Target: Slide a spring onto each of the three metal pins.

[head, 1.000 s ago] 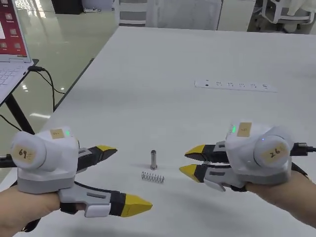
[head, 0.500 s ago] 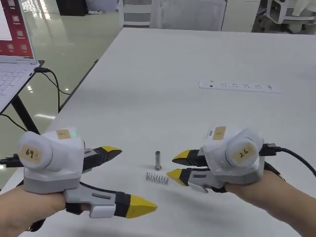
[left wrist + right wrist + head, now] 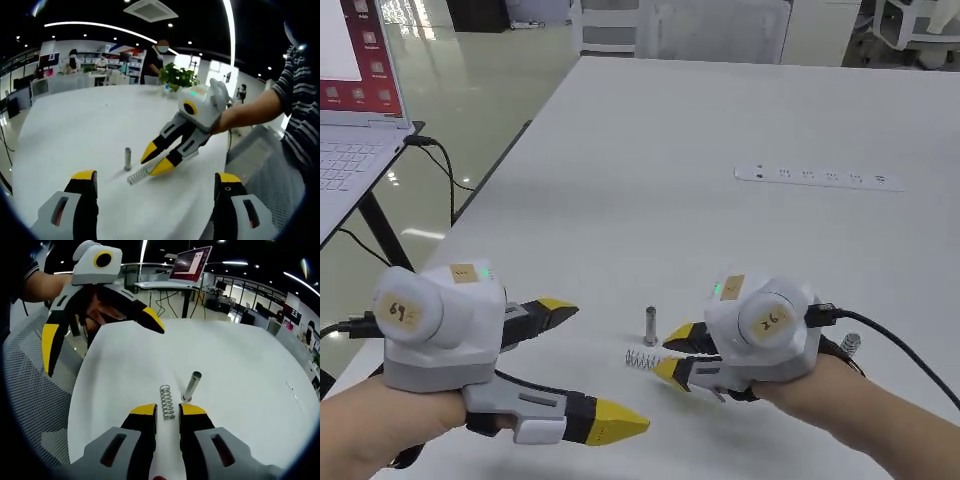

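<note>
1. The metal pin (image 3: 191,386) stands upright on the white table (image 3: 720,120). The spring (image 3: 166,401) lies flat just beside the pin's base, on the person's side of it.
2. Right gripper (image 3: 168,410): the jaws are a narrow gap apart and straddle the spring end farthest from the pin top. My read is that there's no clamp yet, since gaps show on both sides of the coil.
3. Left gripper (image 3: 588,365): the jaws are spread wide and hold nothing. It sits on the opposite side of the pin from the right gripper, a little apart.
4. The step in hand looks like picking up the spring. Close softly, because thin wire coils will likely squash or squirt out under a hard pinch.
5. Grab only the last few coils. Keep the other end and the bore free so it can go over the pin top.
6. After the lift, turn the spring upright, line it up coaxially above the pin and lower it straight. Off-axis, a coil probably snags the pin's rim.
7. I can't tell whether the pin is fixed to the table. If it's free-standing, a side push tips it, so the left gripper could steady it low at the base.
</note>
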`<control>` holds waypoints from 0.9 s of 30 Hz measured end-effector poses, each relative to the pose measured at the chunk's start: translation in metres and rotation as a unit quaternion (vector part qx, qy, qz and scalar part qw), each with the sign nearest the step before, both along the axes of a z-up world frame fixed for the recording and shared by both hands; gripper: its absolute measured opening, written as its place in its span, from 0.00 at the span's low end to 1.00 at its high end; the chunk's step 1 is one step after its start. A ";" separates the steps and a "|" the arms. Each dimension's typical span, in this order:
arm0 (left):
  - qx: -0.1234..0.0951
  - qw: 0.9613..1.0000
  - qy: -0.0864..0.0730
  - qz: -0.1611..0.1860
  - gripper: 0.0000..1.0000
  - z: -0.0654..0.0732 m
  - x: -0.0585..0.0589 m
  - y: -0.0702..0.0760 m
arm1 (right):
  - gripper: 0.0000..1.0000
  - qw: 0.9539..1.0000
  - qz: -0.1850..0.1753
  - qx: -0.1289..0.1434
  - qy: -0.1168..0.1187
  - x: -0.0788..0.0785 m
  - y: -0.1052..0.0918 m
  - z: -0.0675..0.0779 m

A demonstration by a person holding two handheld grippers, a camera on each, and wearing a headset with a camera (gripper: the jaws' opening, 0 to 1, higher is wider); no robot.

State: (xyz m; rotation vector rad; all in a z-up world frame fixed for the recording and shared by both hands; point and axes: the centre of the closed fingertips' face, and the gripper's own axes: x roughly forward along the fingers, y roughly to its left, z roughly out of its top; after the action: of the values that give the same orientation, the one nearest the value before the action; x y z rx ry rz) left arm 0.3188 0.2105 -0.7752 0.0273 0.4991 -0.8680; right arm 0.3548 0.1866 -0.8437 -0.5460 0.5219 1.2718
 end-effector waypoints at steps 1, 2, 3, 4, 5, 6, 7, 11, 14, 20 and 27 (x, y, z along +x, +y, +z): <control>0.000 1.000 0.000 0.001 0.94 0.000 0.000 0.001 | 0.15 1.000 -0.001 -0.002 0.001 0.001 0.000 -0.002; 0.000 1.000 0.001 0.002 0.94 0.000 0.000 0.001 | 0.15 1.000 -0.003 -0.002 0.002 0.001 -0.001 -0.002; 0.000 1.000 0.001 0.003 0.94 -0.001 -0.001 0.001 | 0.15 1.000 -0.005 0.000 0.005 0.001 -0.001 -0.003; 0.000 1.000 0.002 0.003 0.94 -0.001 -0.001 0.001 | 0.15 1.000 -0.005 0.001 0.007 0.001 -0.001 -0.004; 0.001 1.000 0.002 0.003 0.94 -0.001 -0.001 0.002 | 0.14 1.000 -0.006 0.000 0.010 0.001 0.000 -0.005; 0.002 1.000 0.003 0.003 0.94 -0.002 -0.002 0.002 | 0.14 1.000 -0.007 0.000 0.011 0.002 -0.001 -0.007; 0.002 1.000 0.003 0.003 0.94 -0.002 -0.002 0.002 | 0.14 1.000 -0.008 0.000 0.012 0.002 -0.001 -0.008; 0.001 1.000 0.005 0.004 0.94 -0.002 -0.003 0.002 | 0.14 1.000 -0.017 0.003 0.026 0.003 -0.002 -0.015; 0.003 1.000 0.006 0.001 0.94 -0.001 -0.004 0.001 | 0.11 0.999 -0.021 0.019 0.032 0.004 0.001 -0.015; 0.006 1.000 0.008 0.001 0.94 -0.002 -0.005 0.002 | 0.08 0.999 -0.021 0.021 0.038 0.002 0.001 -0.015; 0.005 1.000 0.007 -0.003 0.93 0.000 -0.006 -0.006 | 0.08 0.999 -0.018 0.027 0.035 0.001 -0.003 -0.001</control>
State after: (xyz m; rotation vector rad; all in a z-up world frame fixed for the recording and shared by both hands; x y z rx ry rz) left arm 0.3128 0.2045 -0.7750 0.0327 0.5165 -0.8719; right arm 0.3560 0.1835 -0.8446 -0.4469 0.5516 1.2707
